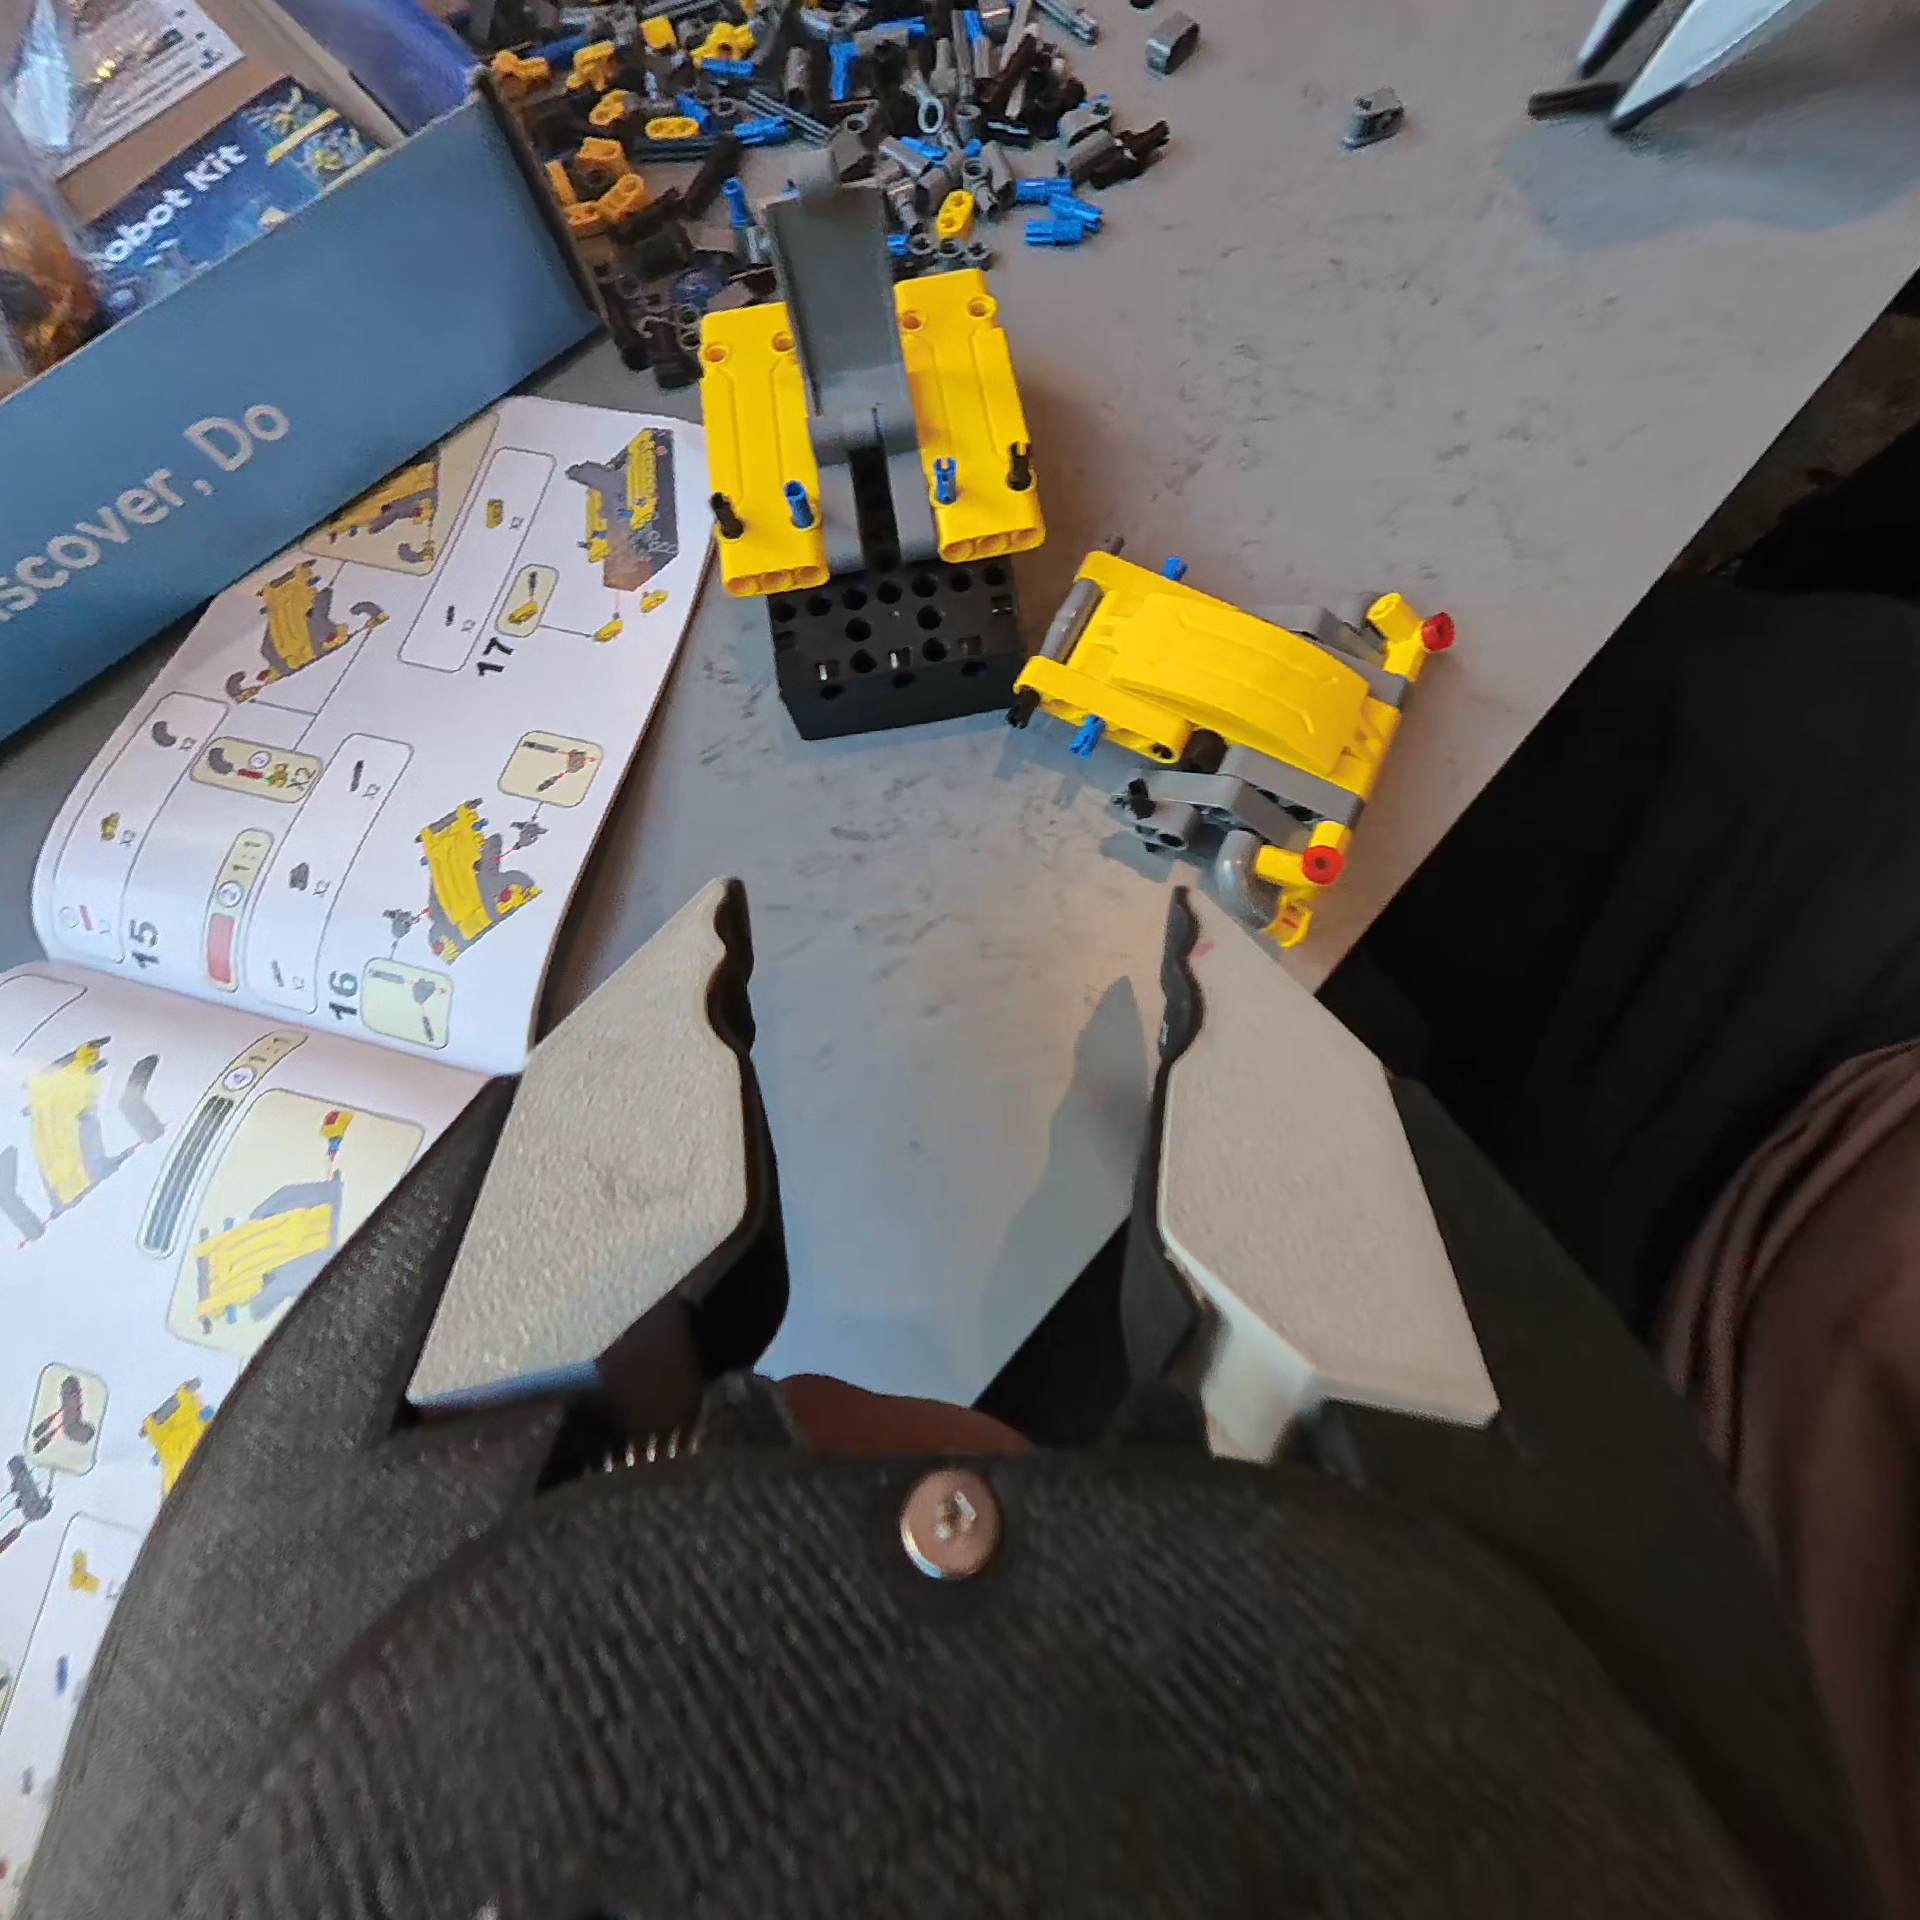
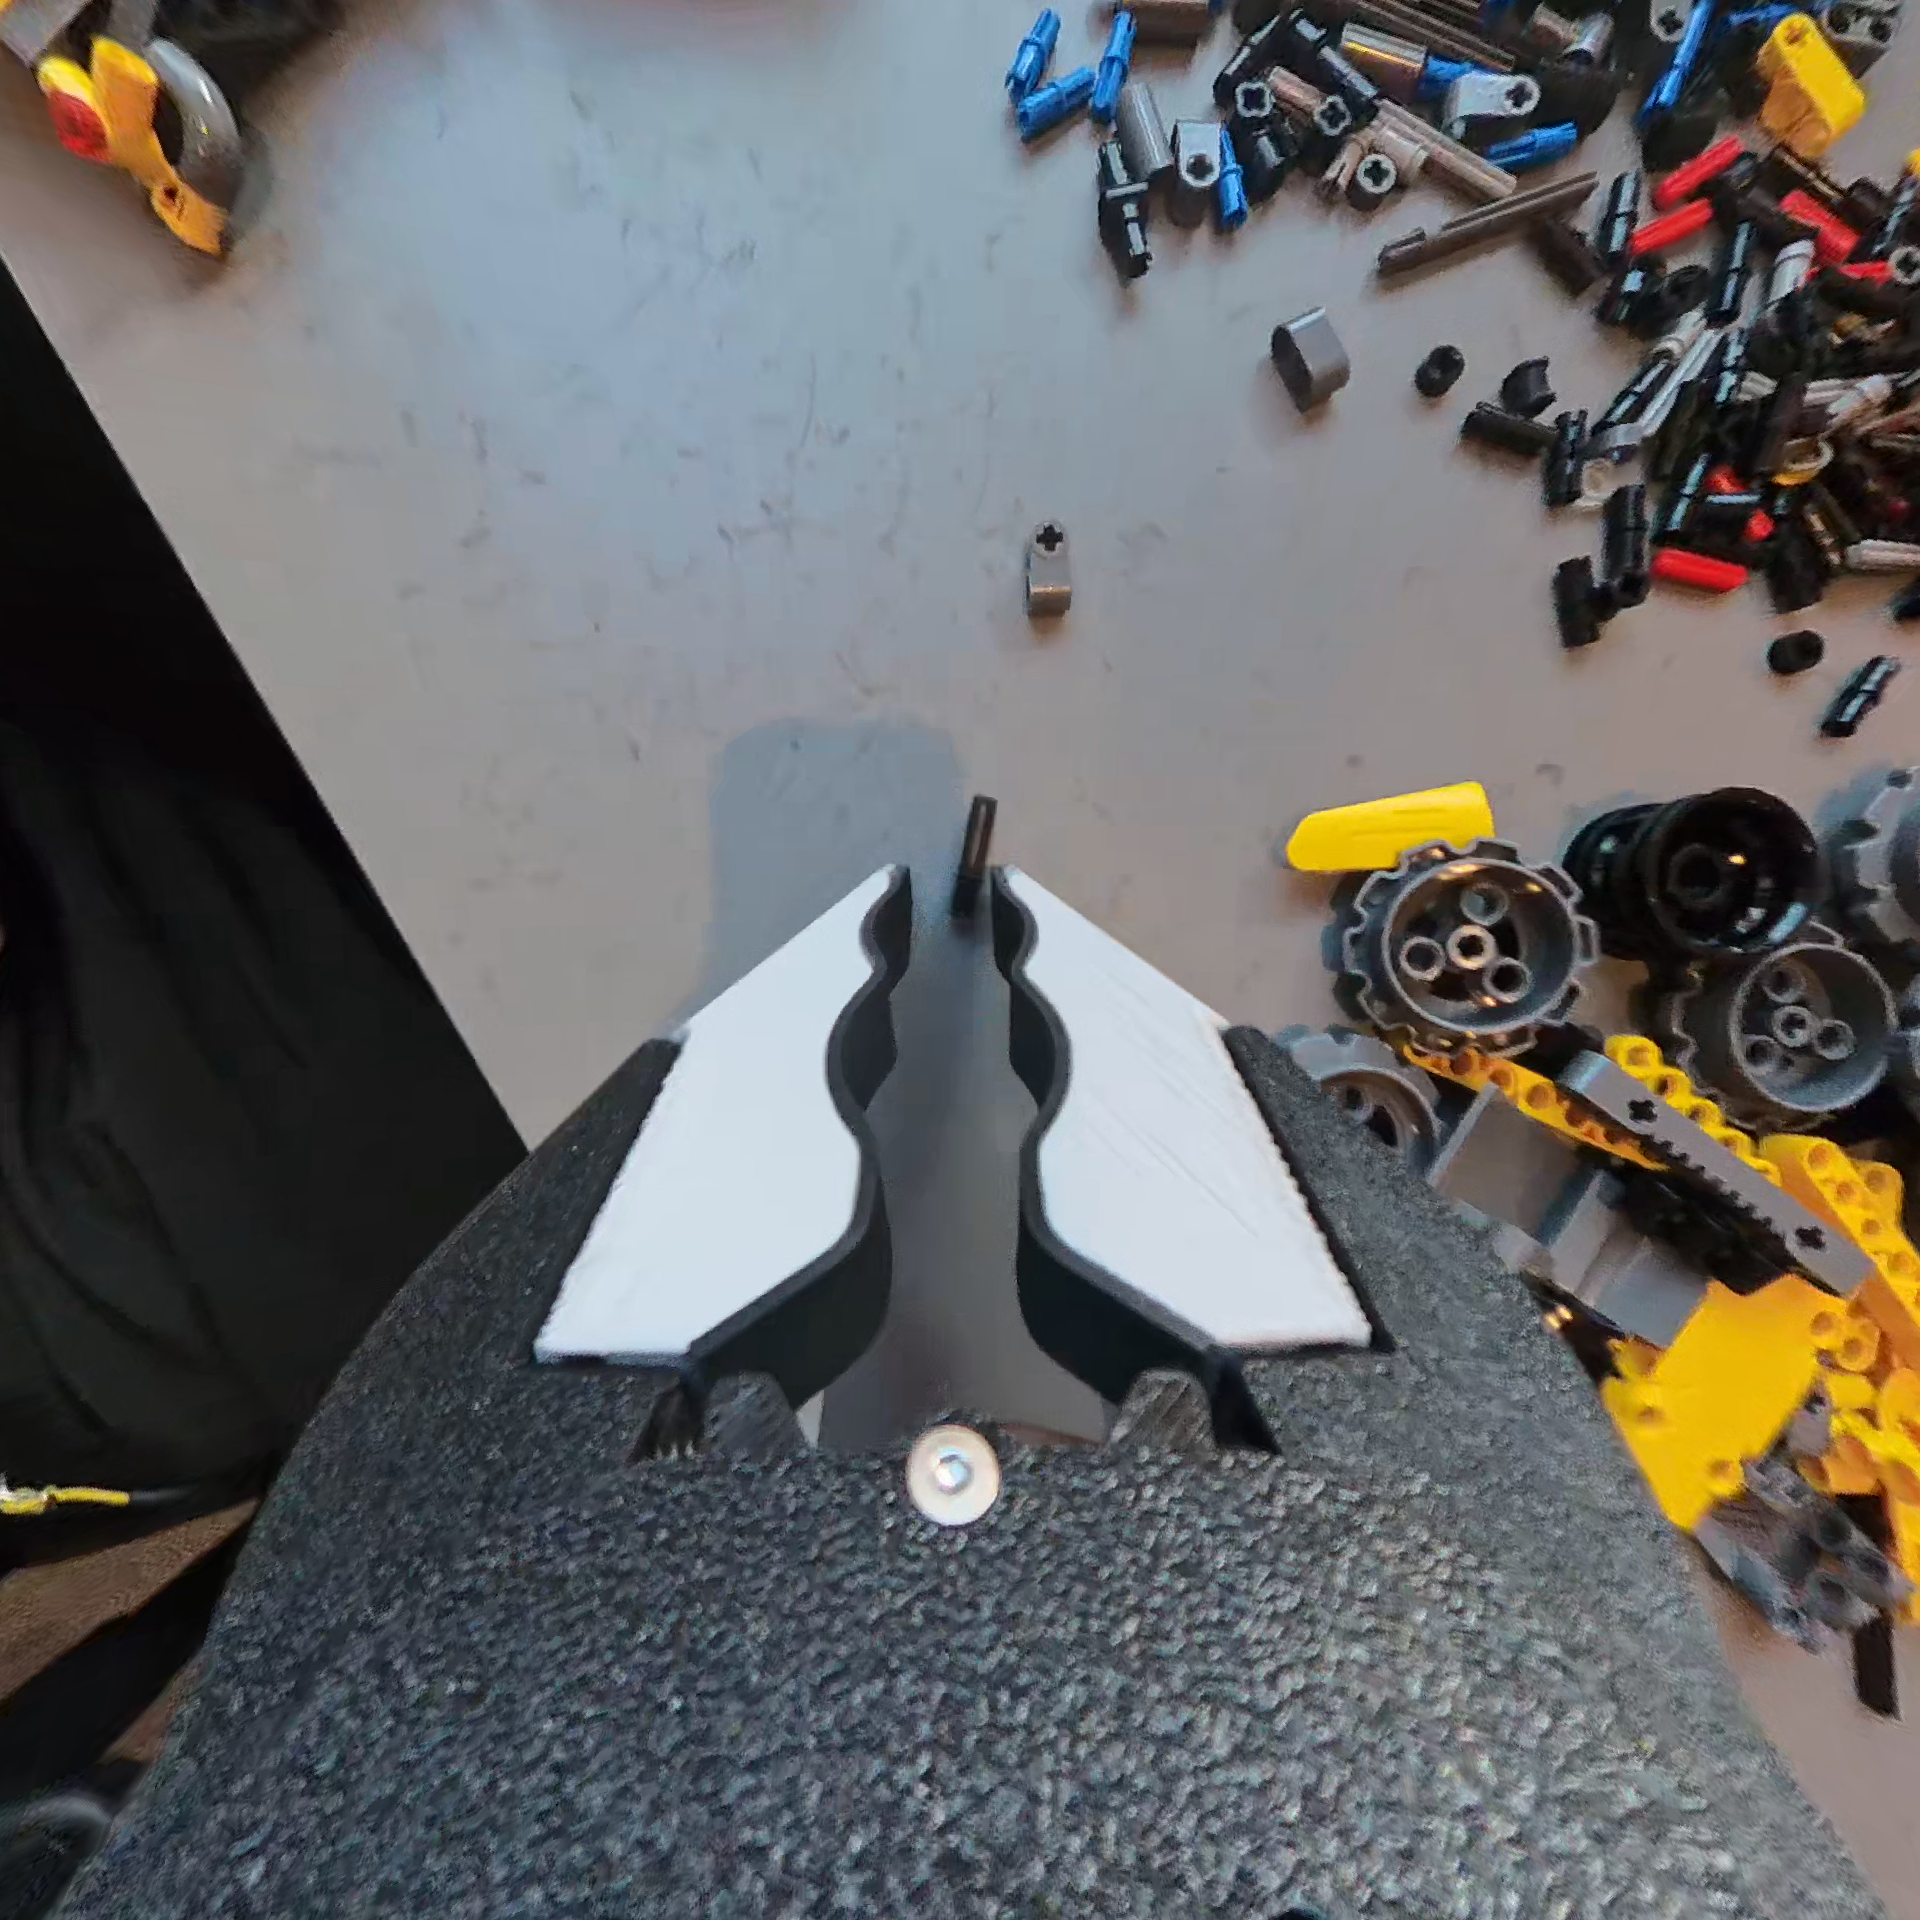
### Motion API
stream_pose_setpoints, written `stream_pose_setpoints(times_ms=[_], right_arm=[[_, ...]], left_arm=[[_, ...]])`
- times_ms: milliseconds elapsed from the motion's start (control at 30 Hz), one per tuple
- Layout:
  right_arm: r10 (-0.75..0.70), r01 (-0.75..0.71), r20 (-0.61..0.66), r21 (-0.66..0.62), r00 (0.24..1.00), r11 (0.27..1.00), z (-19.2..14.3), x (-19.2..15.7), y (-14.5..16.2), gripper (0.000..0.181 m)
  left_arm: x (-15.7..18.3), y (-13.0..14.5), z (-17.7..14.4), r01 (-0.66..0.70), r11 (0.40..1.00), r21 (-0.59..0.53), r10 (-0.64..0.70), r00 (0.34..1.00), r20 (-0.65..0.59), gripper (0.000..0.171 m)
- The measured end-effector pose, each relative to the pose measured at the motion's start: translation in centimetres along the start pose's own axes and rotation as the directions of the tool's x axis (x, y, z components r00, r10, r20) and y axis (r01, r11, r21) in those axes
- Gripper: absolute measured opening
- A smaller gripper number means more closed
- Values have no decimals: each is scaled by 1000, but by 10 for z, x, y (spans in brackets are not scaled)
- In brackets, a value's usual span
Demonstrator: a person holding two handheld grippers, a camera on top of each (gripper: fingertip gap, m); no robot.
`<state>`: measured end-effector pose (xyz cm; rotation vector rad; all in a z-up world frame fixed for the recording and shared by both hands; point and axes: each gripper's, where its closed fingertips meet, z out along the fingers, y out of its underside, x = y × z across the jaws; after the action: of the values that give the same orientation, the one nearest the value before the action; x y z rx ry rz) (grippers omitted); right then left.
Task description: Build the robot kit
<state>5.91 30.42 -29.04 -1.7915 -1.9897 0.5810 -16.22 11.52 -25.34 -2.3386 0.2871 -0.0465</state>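
My left gripper point(image 1: 954, 935) is open and empty, low over the grey table point(image 1: 1299, 364). Ahead of it stands a yellow and black brick assembly point(image 1: 868, 488) with a grey curved panel. To its right lies a smaller yellow sub-assembly point(image 1: 1226, 727) with red pins, near the table edge. My right gripper point(image 2: 951, 888) is shut on a small black pin point(image 2: 974, 847), which sticks out past the fingertips above the table. A small grey connector point(image 2: 1047, 566) lies alone ahead of it.
An open instruction booklet point(image 1: 364, 727) and a blue box point(image 1: 260, 343) lie at the left. Loose parts are piled at the back point(image 1: 831, 104) and at the right point(image 2: 1714, 312). Wheels point(image 2: 1475, 945), a yellow panel point(image 2: 1387, 826) and a yellow-grey assembly point(image 2: 1714, 1299) lie right of my right gripper. The table edge point(image 2: 260, 675) runs diagonally at left. The tips of one gripper are about 30 centimeters away from the tips of the other. The small grey connector point(image 2: 1047, 566) is about 6 centimeters from my right fingertips and 25 centimeters from my left. Seen from the left wrist view point(image 1: 1381, 100) as well.
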Motion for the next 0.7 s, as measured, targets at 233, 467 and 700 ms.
stream_pose_setpoints(times_ms=[233,467,700], right_arm=[[219,-111,-143,537,965,837,-151,45,-61,10],[381,-5,-367,714,848,700,-228,61,-83,0],[351,5,-430,638,831,770,-217,56,-85,0]], left_arm=[[-26,-1,-12,80,995,57,-82,996,36,78],[-28,9,2,99,995,19,-99,995,22,78],[-31,15,8,110,994,4,-110,994,27,77]])
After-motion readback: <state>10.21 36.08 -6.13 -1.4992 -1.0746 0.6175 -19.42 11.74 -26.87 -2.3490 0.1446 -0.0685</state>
